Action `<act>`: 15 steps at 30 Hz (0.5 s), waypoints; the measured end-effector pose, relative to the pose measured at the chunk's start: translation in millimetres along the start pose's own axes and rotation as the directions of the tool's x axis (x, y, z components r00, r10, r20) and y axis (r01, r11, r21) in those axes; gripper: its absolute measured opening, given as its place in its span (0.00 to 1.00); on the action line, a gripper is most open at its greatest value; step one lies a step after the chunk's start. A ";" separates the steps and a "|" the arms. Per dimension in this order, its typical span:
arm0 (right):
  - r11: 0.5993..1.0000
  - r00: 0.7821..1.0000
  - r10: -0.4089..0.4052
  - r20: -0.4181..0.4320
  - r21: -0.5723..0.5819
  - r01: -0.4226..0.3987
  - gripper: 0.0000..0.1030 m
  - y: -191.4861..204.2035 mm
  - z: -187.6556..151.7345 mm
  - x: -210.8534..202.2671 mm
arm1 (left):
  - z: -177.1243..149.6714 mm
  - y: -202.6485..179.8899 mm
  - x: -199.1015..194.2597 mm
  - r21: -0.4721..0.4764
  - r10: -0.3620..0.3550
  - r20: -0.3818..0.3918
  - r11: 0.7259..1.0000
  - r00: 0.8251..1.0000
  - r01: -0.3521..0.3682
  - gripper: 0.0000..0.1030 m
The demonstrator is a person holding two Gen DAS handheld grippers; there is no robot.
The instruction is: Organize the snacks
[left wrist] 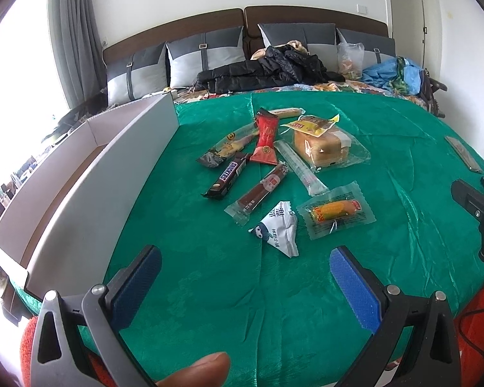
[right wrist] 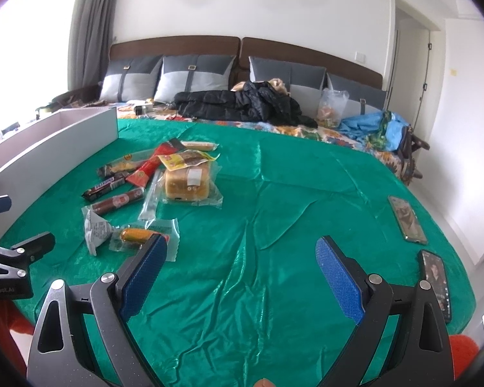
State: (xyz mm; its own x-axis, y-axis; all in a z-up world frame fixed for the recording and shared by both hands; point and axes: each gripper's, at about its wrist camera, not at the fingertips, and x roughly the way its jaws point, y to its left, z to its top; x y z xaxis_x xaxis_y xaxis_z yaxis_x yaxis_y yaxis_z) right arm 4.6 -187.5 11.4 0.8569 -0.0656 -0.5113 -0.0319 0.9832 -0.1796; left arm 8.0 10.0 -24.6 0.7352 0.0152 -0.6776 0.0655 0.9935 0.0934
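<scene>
Several wrapped snacks lie in a loose pile on the green cloth [left wrist: 209, 290]: a bagged bread loaf [left wrist: 322, 148], a Snickers bar [left wrist: 227, 176], a dark sausage [left wrist: 261, 190], a red packet [left wrist: 266, 138], a white packet [left wrist: 279, 230] and a corn sausage pack [left wrist: 335, 211]. My left gripper [left wrist: 245, 254] hovers open just short of the white packet, nothing between its blue pads. In the right wrist view my right gripper [right wrist: 242, 245] is open over bare cloth, with the corn sausage pack [right wrist: 142, 235] beside its left finger and the bread loaf [right wrist: 187, 182] farther off.
A long white open box [left wrist: 90, 174] stands along the left edge of the cloth. Two phones [right wrist: 406, 219] [right wrist: 435, 277] lie at the right edge. Behind are pillows, a black jacket [left wrist: 264, 71], a plastic bag and blue fabric. A thumb [left wrist: 196, 371] shows at the bottom.
</scene>
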 end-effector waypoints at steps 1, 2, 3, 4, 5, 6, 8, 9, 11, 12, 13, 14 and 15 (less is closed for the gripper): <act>1.000 1.000 0.000 0.000 0.001 0.000 0.93 -0.4 0.0 0.1 | 0.2 0.2 0.6 0.001 -0.001 -0.004 1.000 1.000 0.001 1.00; 1.000 1.000 0.000 0.000 0.000 0.000 0.93 0.0 0.1 0.2 | 0.2 0.3 1.2 0.001 -0.002 -0.008 1.000 1.000 0.002 1.00; 1.000 1.000 -0.001 -0.001 0.000 0.001 0.93 0.2 0.2 0.1 | 0.1 0.4 1.6 0.000 0.000 -0.009 1.000 1.000 0.000 1.00; 1.000 1.000 0.000 -0.001 0.001 0.000 0.93 0.2 -0.2 0.4 | -0.1 0.3 2.0 -0.001 0.006 -0.009 1.000 1.000 -0.006 1.00; 1.000 1.000 0.000 -0.002 0.000 0.000 0.93 0.3 0.2 0.3 | 0.0 -0.1 2.1 -0.001 0.010 -0.009 1.000 1.000 -0.010 1.00; 1.000 1.000 0.000 -0.003 0.000 0.000 0.93 0.3 -0.1 0.5 | 0.0 -0.1 2.2 0.000 0.011 -0.009 1.000 1.000 -0.011 1.00; 1.000 1.000 0.000 -0.002 0.000 0.000 0.93 0.1 -0.2 0.5 | -0.3 0.2 3.1 -0.001 0.007 -0.013 1.000 1.000 -0.007 1.00; 1.000 1.000 0.000 -0.003 0.001 0.000 0.93 0.0 -0.1 0.7 | -0.4 0.3 3.7 0.000 0.006 -0.015 1.000 1.000 -0.006 1.00; 1.000 1.000 -0.001 -0.005 0.002 0.001 0.93 0.1 -0.1 1.2 | -0.6 0.2 4.7 0.002 0.007 -0.020 1.000 1.000 -0.007 1.00; 1.000 1.000 -0.001 -0.005 0.003 0.001 0.93 0.2 -0.3 1.3 | -0.5 0.5 5.1 0.002 0.006 -0.021 1.000 1.000 -0.006 1.00; 1.000 1.000 0.000 -0.005 0.003 0.000 0.93 0.3 -0.5 1.3 | -0.4 0.6 5.7 0.003 0.006 -0.023 1.000 1.000 -0.006 1.00; 1.000 1.000 0.000 -0.006 0.003 0.000 0.93 -0.2 -0.6 1.5 | -0.3 0.5 6.4 0.003 0.006 -0.025 1.000 1.000 -0.006 1.00; 1.000 1.000 0.000 -0.006 0.002 0.000 0.93 0.0 -0.9 1.6 | -0.5 0.6 7.0 0.003 0.007 -0.026 1.000 1.000 -0.007 1.00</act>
State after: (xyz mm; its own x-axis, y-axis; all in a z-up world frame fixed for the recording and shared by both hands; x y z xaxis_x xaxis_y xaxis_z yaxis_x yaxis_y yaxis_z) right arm 5.5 -187.7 9.9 0.8536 -0.0664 -0.5167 -0.0309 0.9836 -0.1775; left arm 12.8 10.7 -29.6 0.7178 0.0248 -0.6958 0.0629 0.9930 0.1002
